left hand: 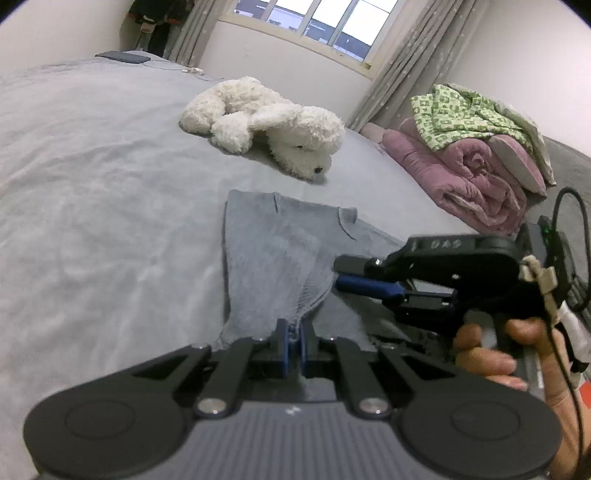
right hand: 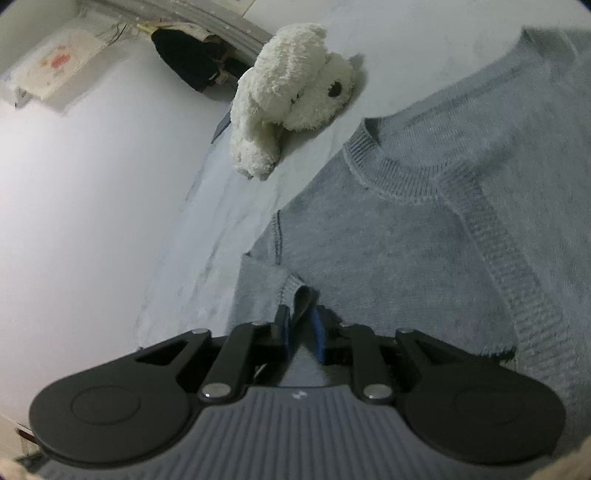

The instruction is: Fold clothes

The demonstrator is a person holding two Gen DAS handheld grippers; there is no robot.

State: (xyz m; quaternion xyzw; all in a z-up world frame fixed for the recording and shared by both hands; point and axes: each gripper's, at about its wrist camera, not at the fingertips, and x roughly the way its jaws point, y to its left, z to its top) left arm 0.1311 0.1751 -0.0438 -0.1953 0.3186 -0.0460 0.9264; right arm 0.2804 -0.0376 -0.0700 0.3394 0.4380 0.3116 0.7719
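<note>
Left gripper [left hand: 292, 341]: its 2 blue-padded jaws are pressed together on a bunched ribbed edge of the sweater, which fans out ahead of the tips.

Right gripper [right hand: 300, 330]: its jaws stand a little apart with a small fold of knit rising between them; the left pad lies against the fold, but whether the right pad touches it cannot be told. In the left wrist view the same tool [left hand: 352, 274] sits ahead and to the right of the left jaws, lying sideways over the sweater, held by a hand [left hand: 495, 354].

Sweater [left hand: 266, 251]: grey knit, spread on the bed directly ahead of both sets of jaws. In the right wrist view the sweater [right hand: 406, 240] fills the area ahead and to the right of the jaws, ribbed neckline facing away from them.

Bed [left hand: 92, 184]: pale grey sheet, under the sweater and stretching left of the left jaws.

Plush dog [left hand: 266, 123]: white, lying on the bed beyond the sweater, apart from it; in the right wrist view the plush dog [right hand: 291, 92] lies far ahead of the jaws.

Bedding pile [left hand: 476, 155]: pink quilt with a green patterned cloth on top, far ahead and right of the left jaws.

Window [left hand: 317, 22]: beyond the bed, curtains at each side.
</note>
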